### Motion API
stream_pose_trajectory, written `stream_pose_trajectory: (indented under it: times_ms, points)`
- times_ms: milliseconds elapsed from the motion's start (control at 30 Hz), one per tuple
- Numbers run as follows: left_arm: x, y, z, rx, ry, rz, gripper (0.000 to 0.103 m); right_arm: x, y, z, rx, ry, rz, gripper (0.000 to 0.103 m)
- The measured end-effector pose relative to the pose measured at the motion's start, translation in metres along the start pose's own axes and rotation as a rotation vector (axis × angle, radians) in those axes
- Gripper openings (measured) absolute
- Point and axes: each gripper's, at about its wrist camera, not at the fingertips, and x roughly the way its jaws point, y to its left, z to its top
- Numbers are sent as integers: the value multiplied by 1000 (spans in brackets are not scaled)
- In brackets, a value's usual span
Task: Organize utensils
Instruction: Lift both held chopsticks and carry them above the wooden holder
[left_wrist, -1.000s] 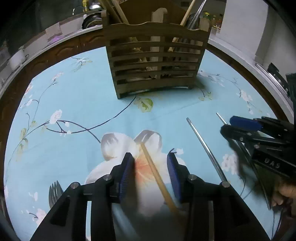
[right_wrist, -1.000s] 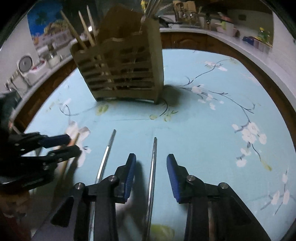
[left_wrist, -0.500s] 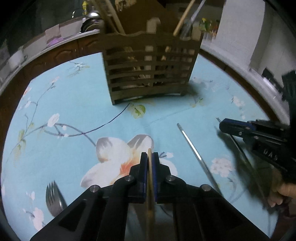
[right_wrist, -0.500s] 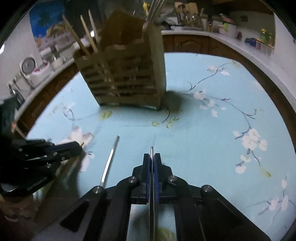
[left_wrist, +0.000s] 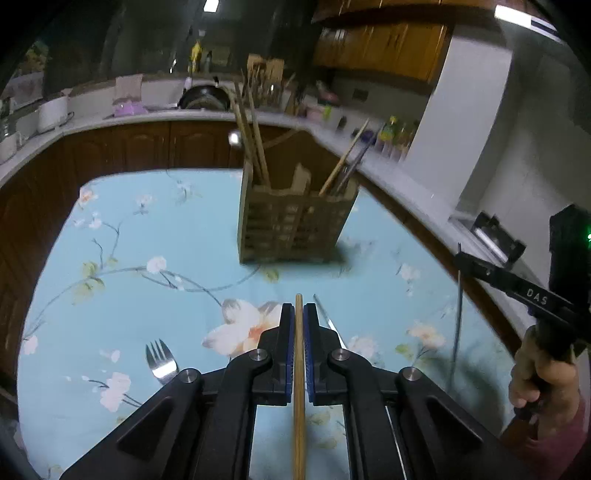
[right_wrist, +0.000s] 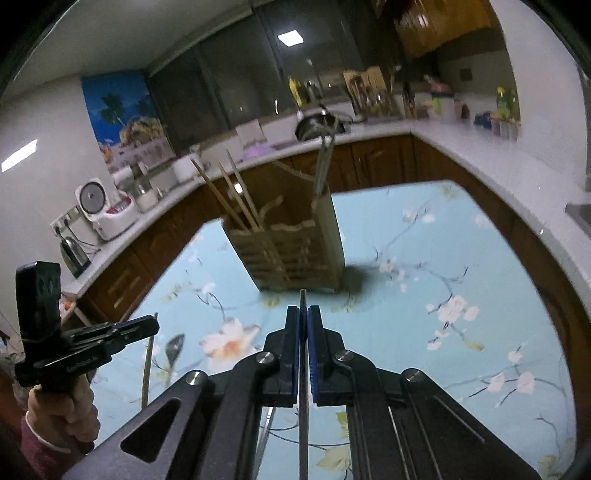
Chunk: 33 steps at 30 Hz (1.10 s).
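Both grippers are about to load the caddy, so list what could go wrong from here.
1. The left gripper pinches the wooden chopstick near its tip, so the long tail may swing or slip.
2. The right gripper holds the thin metal chopstick likewise; smooth metal might slide out.
3. Chopsticks already lean out of the wooden caddy; either stick could catch them or tip it.

Both jaws closed, lifting wooden chopstick and metal chopstick.

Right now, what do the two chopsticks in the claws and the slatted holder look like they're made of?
Left claw stick: likely wood or bamboo, tan and matte. Right claw stick: probably metal, thin, grey, dull sheen. Slatted holder: seemingly unpainted wood, brown with cut slats.
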Motion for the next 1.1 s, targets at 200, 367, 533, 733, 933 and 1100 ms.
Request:
stream_pose_trajectory:
  times_ms: [200, 367, 533, 733, 933, 1100]
  points:
    - [-44, 3, -3, -16, -75, -31, 3, -24, 12, 15, -24, -73, 12, 4]
    - [-57, 9, -5, -26, -106, -30, 3, -28, 20, 24, -34, -104, 18, 4]
    - [-65, 16, -4, -54, -141, -36, 3, -27, 23, 29, -42, -120, 20, 4]
    - [-70, 17, 3, -50, -180, -29, 3, -26, 23, 36, -40, -133, 23, 4]
    - [-71, 21, 14, -53, -215, -23, 3, -24, 23, 44, -40, -150, 22, 4]
    - [-69, 26, 27, -53, -254, -16, 3, -22, 22, 58, -34, -182, 17, 4]
